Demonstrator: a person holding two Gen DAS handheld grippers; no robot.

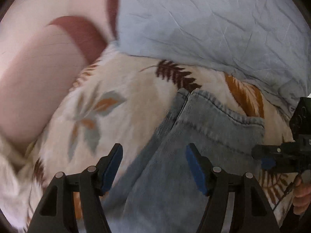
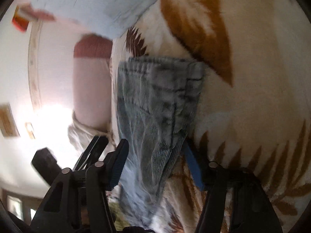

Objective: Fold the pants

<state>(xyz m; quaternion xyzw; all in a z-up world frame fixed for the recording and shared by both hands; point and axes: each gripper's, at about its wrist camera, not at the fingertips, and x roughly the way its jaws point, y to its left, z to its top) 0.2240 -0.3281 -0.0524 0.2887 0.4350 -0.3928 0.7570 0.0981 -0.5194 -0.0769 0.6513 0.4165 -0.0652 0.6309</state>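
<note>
Pants (image 1: 194, 136) (lt blue denim) lie on leaf-print blanket (image 1: 126, 97) on bed, hem end toward pale blue sheet (image 1: 194, 19). L gripper (image 1: 154, 167): fingers apart, hovering over denim, nothing between pads. R gripper (image 2: 155, 167): fingers straddle a raised fold of the pants; can't tell if pads are pressing. Both views motion-blurred.
</note>
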